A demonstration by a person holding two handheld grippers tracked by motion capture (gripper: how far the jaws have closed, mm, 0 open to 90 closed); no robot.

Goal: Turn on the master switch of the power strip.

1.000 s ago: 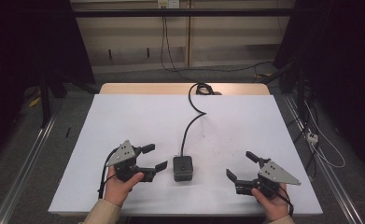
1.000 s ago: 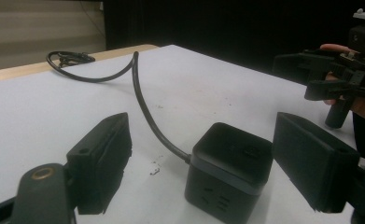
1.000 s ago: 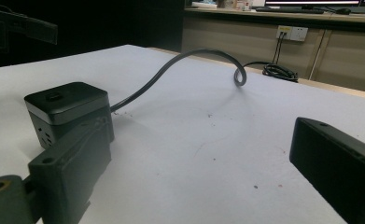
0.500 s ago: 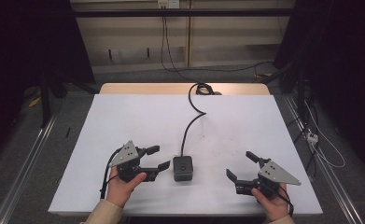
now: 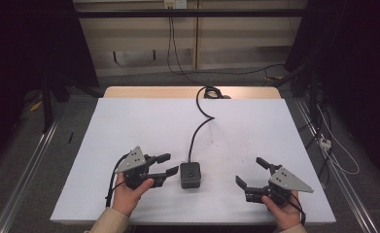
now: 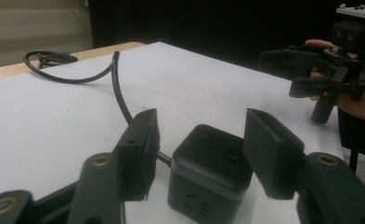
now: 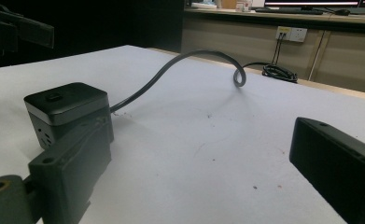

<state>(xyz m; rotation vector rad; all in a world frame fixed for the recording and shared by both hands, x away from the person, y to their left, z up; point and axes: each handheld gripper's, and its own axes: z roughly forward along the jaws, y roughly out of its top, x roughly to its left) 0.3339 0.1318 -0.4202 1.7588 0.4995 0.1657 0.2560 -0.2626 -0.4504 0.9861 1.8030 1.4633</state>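
A black cube-shaped power socket (image 5: pixel 190 174) sits near the front middle of the white table (image 5: pixel 129 126). Its black cable (image 5: pixel 197 131) snakes to the far edge. My left gripper (image 5: pixel 168 164) lies just left of the cube and points at it. Its jaws have just been closing and stand half apart, with nothing between them. In the left gripper view the cube (image 6: pixel 210 170) stands just beyond the two pads, untouched. My right gripper (image 5: pixel 250 172) rests to the right of the cube, jaws wide open and empty. The right gripper view has the cube (image 7: pixel 66 112) to the left, beyond the left jaw.
The cable ends in a coil (image 5: pixel 209 92) at the table's far wooden edge. Wall sockets (image 5: pixel 174 4) and hanging leads are behind the table. Loose cables (image 5: pixel 333 150) lie on the floor to the right.
The left gripper's jaws have drawn closer together while the hand stayed where it was. The right gripper and the cube have not moved.
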